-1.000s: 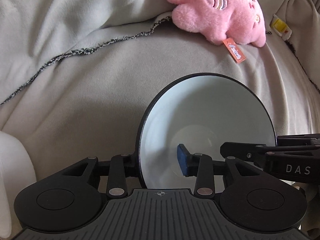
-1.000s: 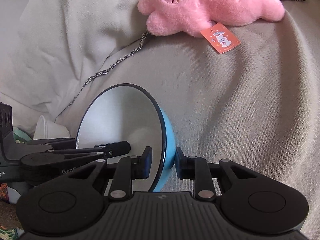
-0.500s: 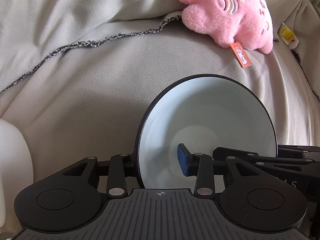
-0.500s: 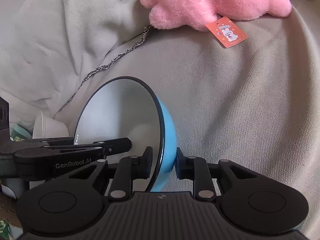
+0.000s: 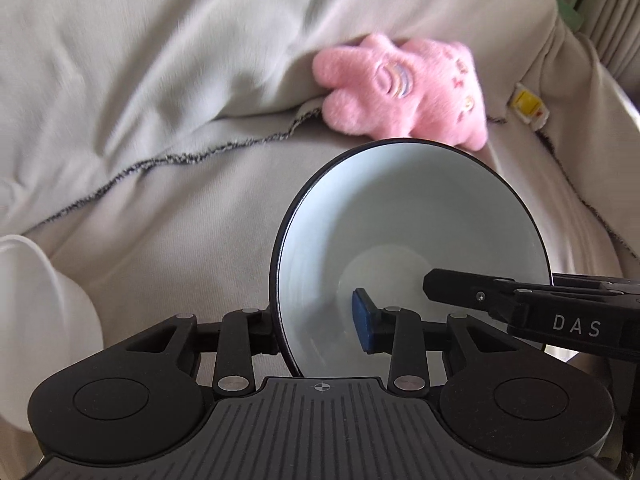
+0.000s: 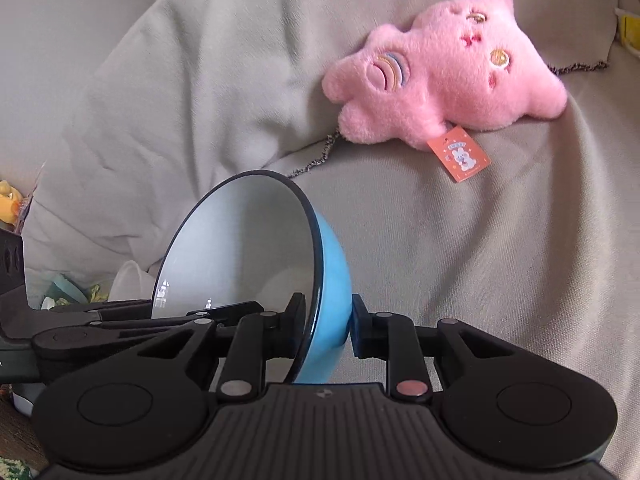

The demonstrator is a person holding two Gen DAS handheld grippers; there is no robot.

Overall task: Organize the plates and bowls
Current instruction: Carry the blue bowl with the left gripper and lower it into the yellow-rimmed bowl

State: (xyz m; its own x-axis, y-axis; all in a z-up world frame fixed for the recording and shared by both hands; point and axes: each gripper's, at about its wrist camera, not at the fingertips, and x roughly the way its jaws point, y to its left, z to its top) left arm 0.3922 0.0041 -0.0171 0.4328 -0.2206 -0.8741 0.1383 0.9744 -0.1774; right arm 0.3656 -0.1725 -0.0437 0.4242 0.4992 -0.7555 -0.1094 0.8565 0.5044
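Note:
A bowl (image 5: 408,232), blue outside and pale inside with a dark rim, is held up on its side over a grey couch blanket. My left gripper (image 5: 320,320) is shut on its rim, one blue pad (image 5: 362,320) inside the bowl. My right gripper (image 6: 326,318) is shut on the opposite rim of the same bowl (image 6: 248,248), one finger inside and one on the blue outer wall. Each gripper's fingers show in the other's view, reaching into the bowl.
A pink plush toy (image 5: 404,88) with an orange tag (image 6: 459,154) lies on the blanket behind the bowl. A white plastic cup (image 5: 36,320) stands at the left. Small clutter and a white container (image 6: 128,280) sit at the left edge of the right wrist view.
Both grippers, still holding the bowl, have pulled back and tilted up; the plush toy now sits lower and farther off in both views. Grip is unchanged.

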